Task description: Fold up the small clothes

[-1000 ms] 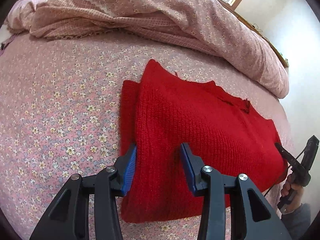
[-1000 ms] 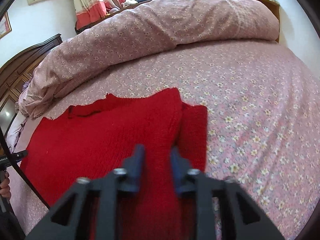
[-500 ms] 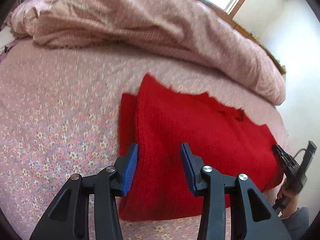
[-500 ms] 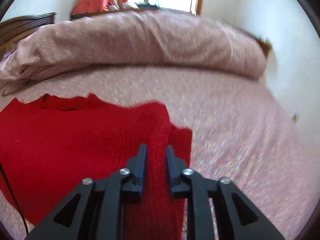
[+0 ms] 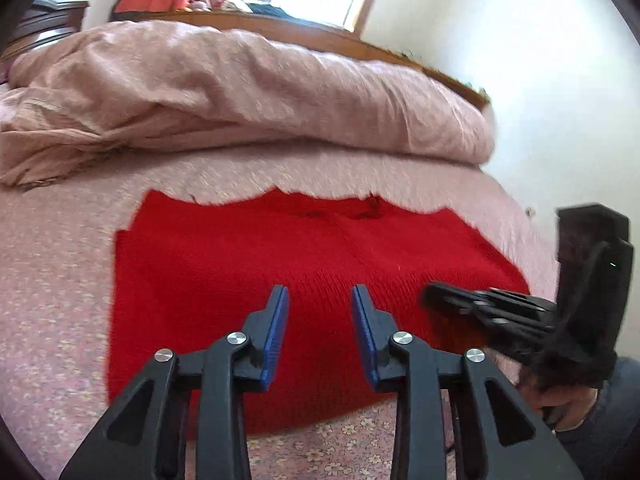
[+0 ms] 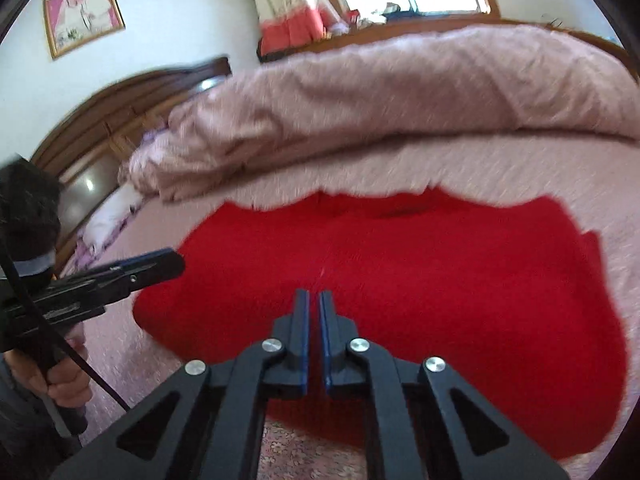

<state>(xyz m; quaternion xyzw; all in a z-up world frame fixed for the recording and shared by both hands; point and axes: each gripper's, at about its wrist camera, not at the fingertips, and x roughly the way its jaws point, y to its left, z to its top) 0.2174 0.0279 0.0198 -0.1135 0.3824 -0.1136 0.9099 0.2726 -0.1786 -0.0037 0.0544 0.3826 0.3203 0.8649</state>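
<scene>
A red knitted sweater (image 5: 280,248) lies flat on the bed, sides folded in and neckline toward the quilt; it also fills the right wrist view (image 6: 400,260). My left gripper (image 5: 319,292) hovers over the sweater's near half. Its jaws are closing with a gap still between them and nothing in it. My right gripper (image 6: 313,294) is shut, empty, over the sweater's middle. Each gripper shows in the other's view: the right gripper (image 5: 436,298) comes in from the right, and the left gripper (image 6: 172,260) from the left, each held by a hand.
A pink floral quilt (image 5: 240,92) is rolled up along the far side of the bed (image 5: 52,280), just beyond the sweater. A dark wooden headboard (image 6: 120,112) stands at the left, a white wall (image 5: 540,80) at the right, and a window behind.
Both grippers moved in from the sweater's side edges toward its middle and now sit close together. The right jaws went from slightly apart to shut; the left jaws narrowed.
</scene>
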